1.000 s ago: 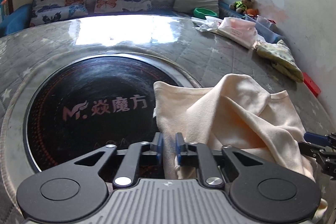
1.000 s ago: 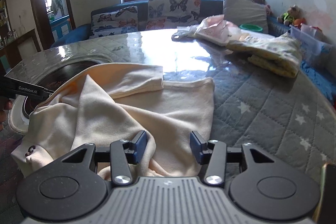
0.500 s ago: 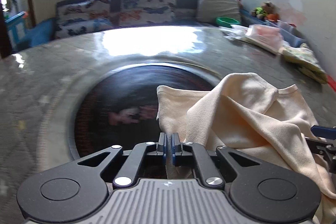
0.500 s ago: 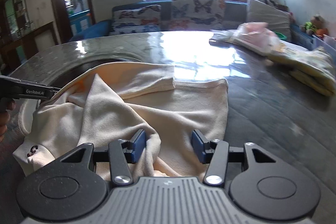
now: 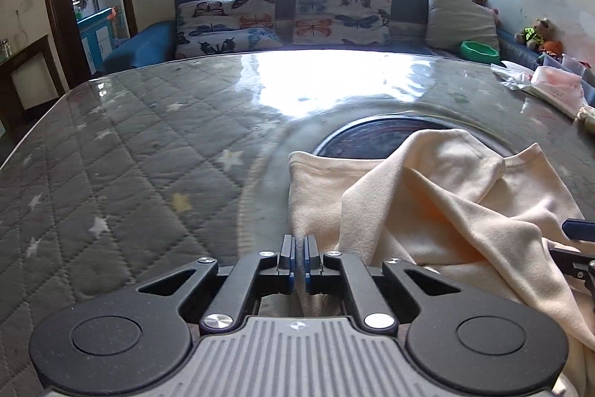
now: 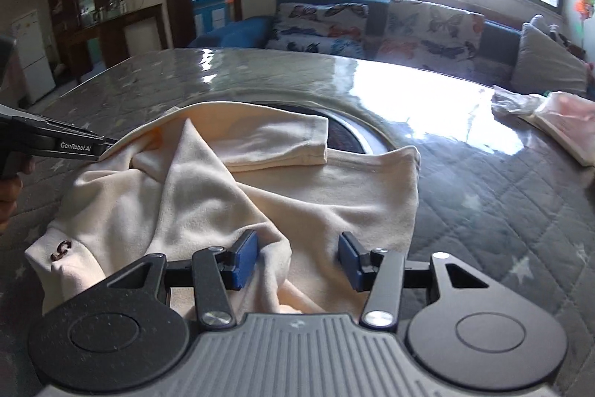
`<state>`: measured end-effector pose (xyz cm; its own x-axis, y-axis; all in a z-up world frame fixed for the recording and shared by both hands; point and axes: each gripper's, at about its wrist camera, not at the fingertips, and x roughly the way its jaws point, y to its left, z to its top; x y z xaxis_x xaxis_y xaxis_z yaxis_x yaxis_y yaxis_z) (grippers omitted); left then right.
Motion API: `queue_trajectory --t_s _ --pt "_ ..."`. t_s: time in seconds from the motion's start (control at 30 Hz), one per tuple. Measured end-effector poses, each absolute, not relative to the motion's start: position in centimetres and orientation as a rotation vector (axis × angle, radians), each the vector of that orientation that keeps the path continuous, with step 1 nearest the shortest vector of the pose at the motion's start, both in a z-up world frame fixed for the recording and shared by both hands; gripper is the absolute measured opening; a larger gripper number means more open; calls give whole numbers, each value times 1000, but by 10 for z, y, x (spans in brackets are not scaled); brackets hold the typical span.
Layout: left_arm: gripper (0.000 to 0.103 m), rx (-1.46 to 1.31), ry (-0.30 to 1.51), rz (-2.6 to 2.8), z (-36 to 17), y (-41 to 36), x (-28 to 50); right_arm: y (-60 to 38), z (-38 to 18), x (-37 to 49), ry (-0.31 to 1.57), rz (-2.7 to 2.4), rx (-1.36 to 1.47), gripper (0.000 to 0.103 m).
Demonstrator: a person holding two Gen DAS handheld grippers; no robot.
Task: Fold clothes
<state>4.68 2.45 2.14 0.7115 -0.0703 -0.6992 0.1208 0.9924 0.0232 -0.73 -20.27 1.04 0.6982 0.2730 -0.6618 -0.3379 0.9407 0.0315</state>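
A cream garment (image 5: pixel 438 203) lies rumpled on the grey quilted table, partly over a dark round inset; it also shows in the right wrist view (image 6: pixel 260 188). My left gripper (image 5: pixel 299 257) is shut on the garment's near left edge, the cloth pinched between its blue pads. In the right wrist view it (image 6: pixel 100 149) holds that edge lifted at the far left. My right gripper (image 6: pixel 295 257) is open, its jaws straddling a raised fold at the garment's near edge. Its tip shows at the right of the left wrist view (image 5: pixel 578 229).
The dark round inset (image 5: pixel 386 138) sits in the table's middle. A pink folded garment (image 6: pixel 565 125) and a plastic bag (image 6: pixel 513 101) lie at the far right. A sofa with butterfly cushions (image 5: pixel 282 15) stands behind the table. A green bowl (image 5: pixel 479 51) rests at the back right.
My left gripper closed on the garment's edge and swung left with it, dragging the cloth off much of the dark inset. The right gripper stayed open over the near fold.
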Motion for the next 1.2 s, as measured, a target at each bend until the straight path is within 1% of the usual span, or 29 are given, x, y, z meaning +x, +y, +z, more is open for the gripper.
queue_trajectory --t_s 0.33,0.53,0.67,0.73,0.8,0.83,0.9,0.97,1.0,1.2 --pt "5 74 776 -106 23 27 44 -156 44 13 661 463 -147 47" --pt "6 62 775 -116 22 32 42 -121 39 35 666 508 -159 42" --pt "8 61 772 -116 21 33 42 -103 31 48 681 515 -173 39" --pt "9 55 775 -114 22 35 43 -99 27 56 700 506 -174 31" --pt "10 44 778 -116 22 36 43 -97 23 60 718 504 -180 14" --pt "11 41 780 -117 22 37 43 -98 22 59 717 497 -183 11" --pt "19 38 778 -113 23 38 42 -102 26 51 684 472 -188 5" --pt "24 44 774 -105 23 39 41 -109 29 44 662 467 -189 5" --pt "30 44 773 -100 23 39 41 -112 31 39 649 463 -193 5" --pt "43 34 763 -86 29 41 36 -137 48 19 599 414 -167 5"
